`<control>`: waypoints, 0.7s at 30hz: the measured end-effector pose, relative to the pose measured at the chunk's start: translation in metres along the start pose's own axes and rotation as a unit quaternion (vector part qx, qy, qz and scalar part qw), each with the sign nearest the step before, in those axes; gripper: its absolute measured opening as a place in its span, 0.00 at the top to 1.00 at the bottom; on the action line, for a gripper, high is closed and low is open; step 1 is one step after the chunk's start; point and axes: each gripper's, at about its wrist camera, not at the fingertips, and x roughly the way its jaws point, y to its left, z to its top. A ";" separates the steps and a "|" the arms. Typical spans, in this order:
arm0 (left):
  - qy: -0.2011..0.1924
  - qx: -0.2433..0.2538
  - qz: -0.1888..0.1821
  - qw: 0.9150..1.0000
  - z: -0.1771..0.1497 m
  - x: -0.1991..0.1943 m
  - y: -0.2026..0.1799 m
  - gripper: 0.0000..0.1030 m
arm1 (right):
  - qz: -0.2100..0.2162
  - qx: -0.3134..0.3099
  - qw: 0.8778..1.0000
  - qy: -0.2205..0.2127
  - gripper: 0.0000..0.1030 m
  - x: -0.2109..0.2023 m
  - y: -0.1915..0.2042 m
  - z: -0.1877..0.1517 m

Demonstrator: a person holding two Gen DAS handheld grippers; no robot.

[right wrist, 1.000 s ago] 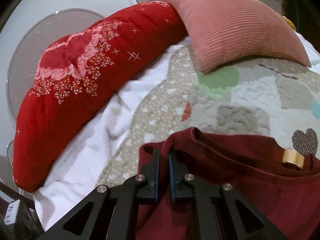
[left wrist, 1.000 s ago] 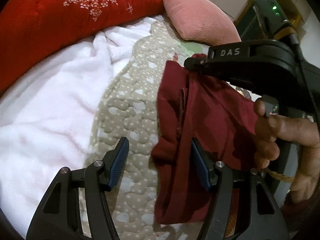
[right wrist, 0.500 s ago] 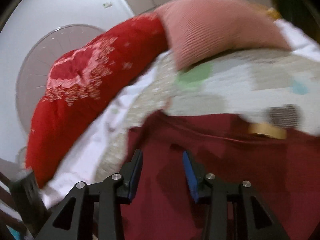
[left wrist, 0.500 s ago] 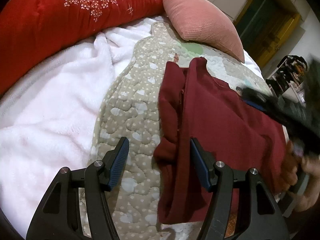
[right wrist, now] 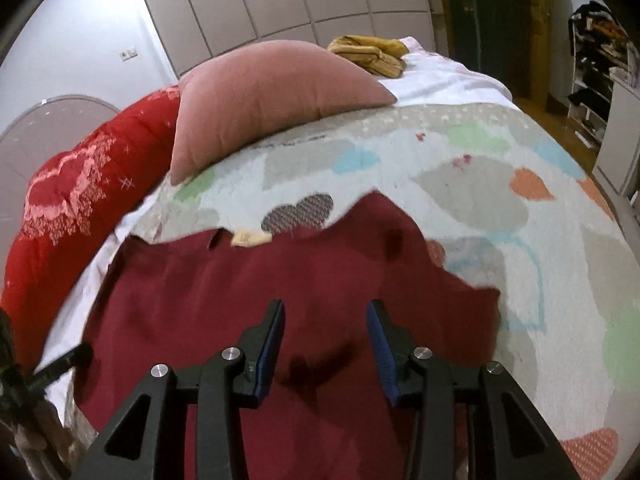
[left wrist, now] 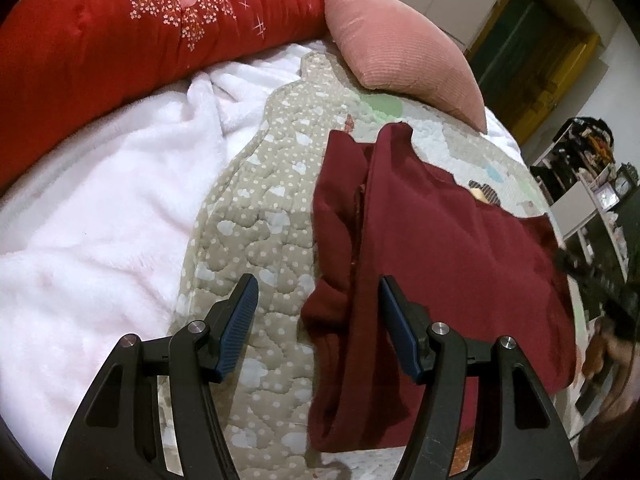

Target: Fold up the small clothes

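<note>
Above the maroon garment point(right wrist: 248, 300), the right claw point(right wrist: 326, 320) has opened and released it.

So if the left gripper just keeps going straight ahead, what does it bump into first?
Probably the dark red garment. The open left gripper points at its folded left edge on the quilt; depth is hard to judge.

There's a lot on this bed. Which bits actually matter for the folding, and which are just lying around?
Part of the job:
dark red garment
left claw, open
right claw, open

Just lying about:
pink cushion
red floral quilt
white fleece blanket
patterned bed cover
yellow cloth
</note>
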 end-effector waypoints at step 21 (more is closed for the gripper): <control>0.019 -0.017 -0.010 1.000 -0.002 -0.001 0.008 0.38 | 0.080 -0.082 0.992 0.043 0.60 0.049 0.116 0.017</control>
